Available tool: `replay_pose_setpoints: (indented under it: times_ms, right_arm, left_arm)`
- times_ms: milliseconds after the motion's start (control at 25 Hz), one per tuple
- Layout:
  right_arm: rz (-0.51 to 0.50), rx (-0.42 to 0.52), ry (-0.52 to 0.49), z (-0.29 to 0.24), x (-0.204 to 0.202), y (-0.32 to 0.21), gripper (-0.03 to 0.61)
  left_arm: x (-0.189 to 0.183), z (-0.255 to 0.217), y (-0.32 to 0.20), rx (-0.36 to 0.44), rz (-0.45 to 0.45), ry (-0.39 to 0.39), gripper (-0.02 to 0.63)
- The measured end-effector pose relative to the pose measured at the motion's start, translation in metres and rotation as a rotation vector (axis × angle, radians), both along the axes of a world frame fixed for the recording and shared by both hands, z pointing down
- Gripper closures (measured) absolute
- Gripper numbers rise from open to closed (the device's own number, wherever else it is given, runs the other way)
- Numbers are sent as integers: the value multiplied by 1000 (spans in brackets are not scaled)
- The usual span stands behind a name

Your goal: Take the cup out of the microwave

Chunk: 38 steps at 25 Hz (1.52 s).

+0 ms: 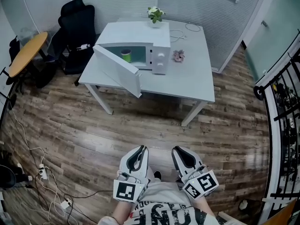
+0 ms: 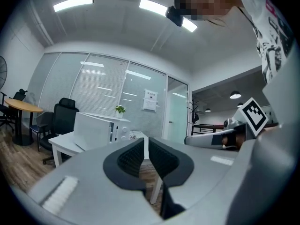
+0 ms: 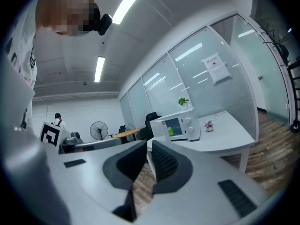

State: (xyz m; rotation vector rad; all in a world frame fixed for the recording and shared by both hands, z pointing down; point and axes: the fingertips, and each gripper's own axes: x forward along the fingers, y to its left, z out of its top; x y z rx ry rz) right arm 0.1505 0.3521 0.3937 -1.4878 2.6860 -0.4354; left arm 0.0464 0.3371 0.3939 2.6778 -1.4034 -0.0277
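Note:
A white microwave [image 1: 147,46] stands on a white table [image 1: 187,81] across the room, its door [image 1: 117,69] swung wide open. A green cup [image 1: 125,55] sits inside the cavity. The right gripper view also shows the microwave [image 3: 185,124] with the cup [image 3: 171,131] in it. In the left gripper view only the microwave's [image 2: 96,130] closed side shows. Both grippers are held low near the person's body, far from the table. My left gripper [image 1: 140,150] [image 2: 146,143] is shut with nothing in it. My right gripper [image 1: 178,150] [image 3: 149,147] also looks shut and holds nothing.
A potted plant [image 1: 154,14] stands behind the microwave; a small pink ornament [image 1: 178,56] and a white cable [image 1: 183,31] lie on the table. A black office chair [image 1: 77,22] and round wooden table [image 1: 27,51] stand left. Cables [image 1: 44,175] trail on the floor; a black railing [image 1: 281,107] stands right.

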Motion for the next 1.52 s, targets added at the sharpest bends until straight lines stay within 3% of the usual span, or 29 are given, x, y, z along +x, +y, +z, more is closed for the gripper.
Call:
replay_pose_setpoints:
  times_ms: [480, 1000, 1160, 1520]
  right_arm:
    - [20, 22, -8, -22, -40, -110, 554]
    - [36, 3, -12, -13, -76, -165, 554]
    - [40, -15, -16, -8, -73, -178, 554]
    - [-21, -40, 4, 4, -60, -242, 554]
  left_arm:
    - [-30, -19, -114, -3, 66, 23, 597]
    - [-64, -15, -173, 13, 85, 32, 598]
    - [-58, -11, -183, -41, 93, 46, 597]
    - [-21, -21, -225, -38, 114, 55, 598]
